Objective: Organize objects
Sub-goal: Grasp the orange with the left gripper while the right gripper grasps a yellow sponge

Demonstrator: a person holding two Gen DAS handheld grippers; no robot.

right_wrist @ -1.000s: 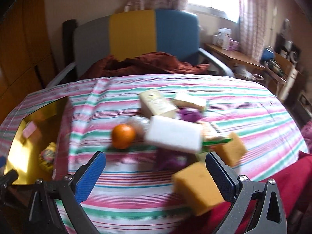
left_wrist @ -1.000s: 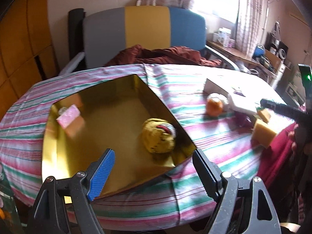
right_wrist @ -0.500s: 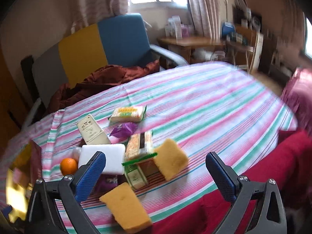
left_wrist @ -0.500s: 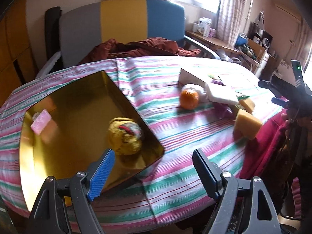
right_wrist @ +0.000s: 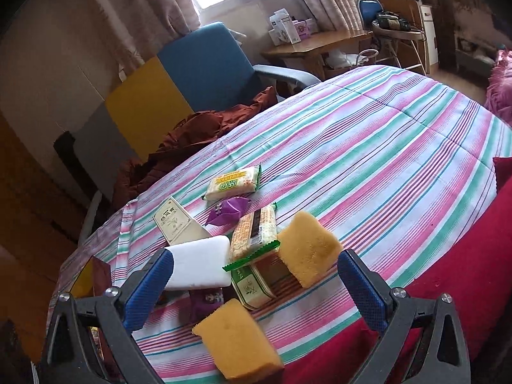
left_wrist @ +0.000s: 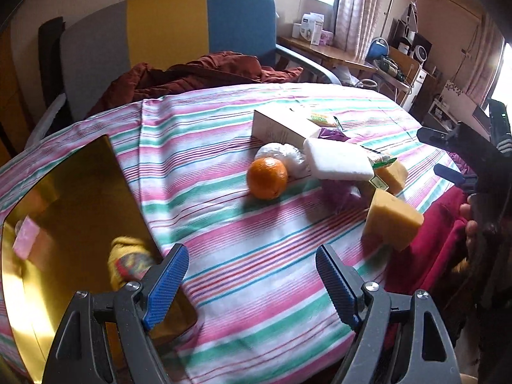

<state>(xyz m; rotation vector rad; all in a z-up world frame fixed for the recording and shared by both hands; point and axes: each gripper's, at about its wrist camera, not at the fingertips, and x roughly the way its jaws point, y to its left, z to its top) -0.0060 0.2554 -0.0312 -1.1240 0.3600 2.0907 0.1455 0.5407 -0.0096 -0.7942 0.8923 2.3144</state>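
Note:
A gold tray (left_wrist: 73, 198) sits at the table's left, holding a yellow knitted toy (left_wrist: 128, 256) and a pink block (left_wrist: 25, 240). To its right lie an orange (left_wrist: 267, 177), a white sponge (left_wrist: 336, 160) (right_wrist: 201, 265), two yellow sponges (left_wrist: 392, 220) (right_wrist: 236, 339) (right_wrist: 307, 249), a cream box (right_wrist: 174, 220), snack packets (right_wrist: 233, 184) (right_wrist: 254, 233) and a purple wrapper (right_wrist: 227, 211). My left gripper (left_wrist: 252, 281) is open and empty above the cloth beside the tray. My right gripper (right_wrist: 256, 284) is open and empty over the pile; it also shows in the left wrist view (left_wrist: 460, 156).
The striped tablecloth (right_wrist: 368, 147) covers a round table. A grey, yellow and blue chair (left_wrist: 166, 28) with a maroon garment (left_wrist: 204, 70) stands behind it. A red cloth (right_wrist: 448, 256) hangs at the near edge. A cluttered wooden desk (right_wrist: 320, 44) stands by the window.
My left gripper has swung right, from over the tray to the cloth near the orange. My right gripper has swung right and tilted, and now sits over the pile of sponges and packets.

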